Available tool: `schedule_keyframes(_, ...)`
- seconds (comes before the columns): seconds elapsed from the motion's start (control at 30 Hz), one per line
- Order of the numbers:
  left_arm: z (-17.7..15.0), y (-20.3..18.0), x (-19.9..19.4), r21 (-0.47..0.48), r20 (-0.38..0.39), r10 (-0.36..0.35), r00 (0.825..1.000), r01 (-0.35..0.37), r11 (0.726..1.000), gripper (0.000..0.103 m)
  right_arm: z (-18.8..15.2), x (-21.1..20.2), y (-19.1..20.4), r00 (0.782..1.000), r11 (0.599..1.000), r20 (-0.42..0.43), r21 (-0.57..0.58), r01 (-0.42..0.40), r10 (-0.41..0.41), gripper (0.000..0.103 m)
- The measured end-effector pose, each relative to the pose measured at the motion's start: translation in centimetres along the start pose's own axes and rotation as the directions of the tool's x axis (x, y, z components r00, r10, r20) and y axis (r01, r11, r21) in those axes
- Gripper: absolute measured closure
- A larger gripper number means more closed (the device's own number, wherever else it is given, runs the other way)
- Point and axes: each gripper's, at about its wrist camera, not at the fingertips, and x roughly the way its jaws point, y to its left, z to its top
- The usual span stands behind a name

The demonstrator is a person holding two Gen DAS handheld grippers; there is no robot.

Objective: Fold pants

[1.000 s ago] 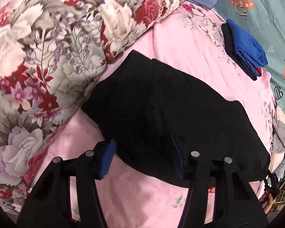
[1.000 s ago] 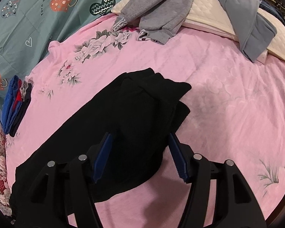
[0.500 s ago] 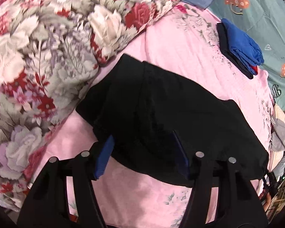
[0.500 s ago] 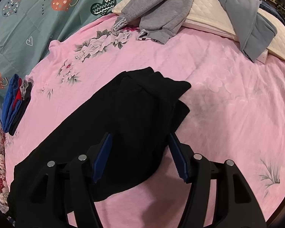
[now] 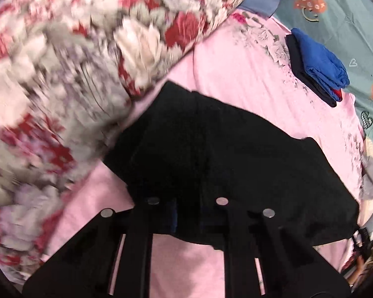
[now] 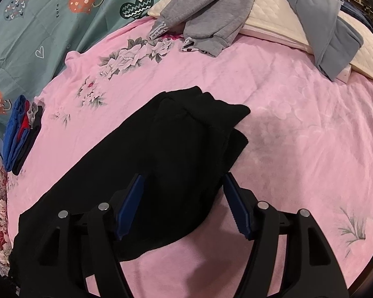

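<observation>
Black pants (image 6: 141, 164) lie on the pink bed (image 6: 298, 136), long axis running btwn your two hands. Left hand-held gripper (image 5: 187, 213) looks clenched on the near hem; right hand-held gripper (image 6: 182, 206) is released, straddling the other end, touching fabric.

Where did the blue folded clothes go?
The blue folded clothes sit at the left edge of the pink bedsheet in the right wrist view, next to the teal heart-print quilt, beyond the black pants.
</observation>
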Motion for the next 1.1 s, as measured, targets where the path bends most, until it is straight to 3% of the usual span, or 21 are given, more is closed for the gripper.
schedule_keyframes(0.3,1.0,1.7,-0.2,-0.016,0.012,0.040,0.999,-0.040,0.999,0.090,-0.1,-0.6,-0.4,1.000,1.000,-0.001,0.015,0.013,-0.013,0.036)
schedule_keyframes(0.4,0.6,1.5,1.5,0.012,-0.030,0.092,0.995,-0.092,0.996,0.080,-0.1,-0.8,-0.8,1.000,1.000,0.000,0.030,-0.003,0.003,0.036)
schedule_keyframes(0.5,0.3,1.1,1.7,0.049,-0.021,0.125,0.992,-0.123,0.991,0.076,0.0,-0.1,-1.0,0.999,0.998,-0.028,0.049,-0.045,0.047,0.036)
schedule_keyframes(0.57,0.4,0.8,0.6,0.039,0.006,0.115,0.993,-0.115,0.993,0.058,0.1,0.5,-1.0,0.996,0.995,-0.052,0.076,-0.072,0.076,0.036)
schedule_keyframes(0.6,0.5,0.7,-0.3,0.034,0.038,0.122,0.992,-0.123,0.992,0.041,0.3,0.6,-1.0,0.996,0.994,-0.047,0.079,-0.070,0.074,0.036)
schedule_keyframes(0.67,0.4,0.3,-2.5,0.039,0.130,0.140,0.982,-0.146,0.989,0.035,0.5,0.8,-0.8,0.995,0.993,-0.048,0.078,-0.083,0.087,0.036)
schedule_keyframes(0.73,0.3,-0.9,-4.3,0.079,0.204,0.117,0.972,-0.135,0.988,0.020,0.8,1.1,-0.7,0.995,0.993,-0.039,0.072,-0.092,0.095,0.036)
schedule_keyframes(0.8,0.5,-2.0,-4.5,0.111,0.218,0.054,0.974,-0.080,0.991,0.015,1.1,1.4,-0.9,0.995,0.994,-0.033,0.069,-0.090,0.092,0.055)
schedule_keyframes(0.83,0.4,-2.9,-3.9,0.132,0.198,0.010,0.980,-0.037,0.991,0.015,1.2,1.6,-1.1,0.995,0.993,-0.031,0.072,-0.092,0.094,0.061)
schedule_keyframes(0.87,0.1,-3.5,-3.2,0.149,0.173,-0.018,0.985,-0.008,0.989,0.015,1.2,1.9,-1.6,0.992,0.989,-0.045,0.096,-0.116,0.120,0.080)
schedule_keyframes(0.9,0.0,-4.2,-2.3,0.171,0.143,-0.045,0.989,0.020,0.985,0.015,1.1,2.1,-1.9,0.989,0.983,-0.044,0.123,-0.134,0.140,0.084)
schedule_keyframes(1.03,-1.1,-6.2,3.2,0.219,-0.018,-0.017,1.000,0.020,0.976,0.017,0.7,1.2,-2.2,0.989,0.980,-0.011,0.139,-0.143,0.146,0.086)
schedule_keyframes(1.1,-1.4,-6.2,4.2,0.208,-0.040,-0.022,0.999,0.030,0.978,0.017,0.7,0.9,-2.0,0.991,0.984,-0.006,0.121,-0.130,0.132,0.086)
